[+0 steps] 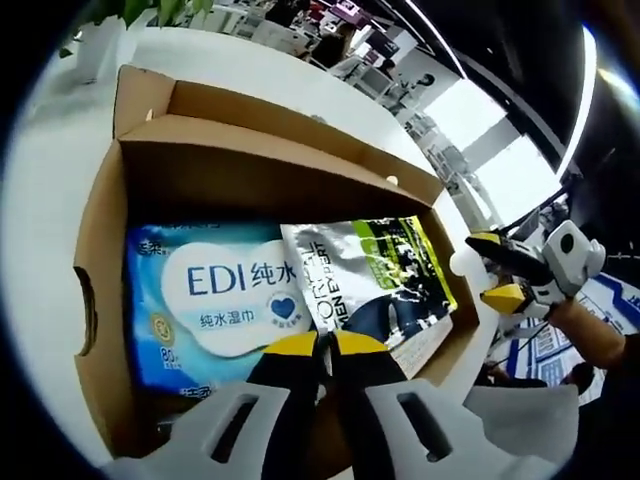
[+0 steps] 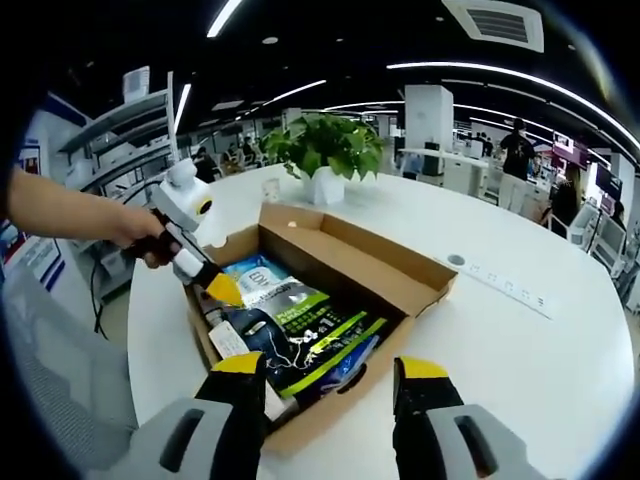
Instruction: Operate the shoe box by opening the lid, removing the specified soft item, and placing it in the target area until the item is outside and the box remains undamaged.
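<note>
Nearby, a potted plant [image 2: 325, 150] stands behind the open shoe box [image 2: 400, 268], seemingly apart.

I am looking out over a big open-plan office. A dark ceiling is carrying long strips of linear lighting [image 2: 470, 68] and a square air vent [image 2: 493, 22]. Rows of desks and workstations [image 2: 470, 170] are stretching into the background, with a person standing [image 2: 518, 150] among them. I am working at a wide, round-edged white table [image 2: 520, 330] with a power-socket strip [image 2: 500, 285] set into its top and a potted green plant [image 2: 325, 150] in a white pot sitting on it. In the left gripper view, bright windows [image 1: 500, 150] are glowing beyond more desks [image 1: 330, 25].
</note>
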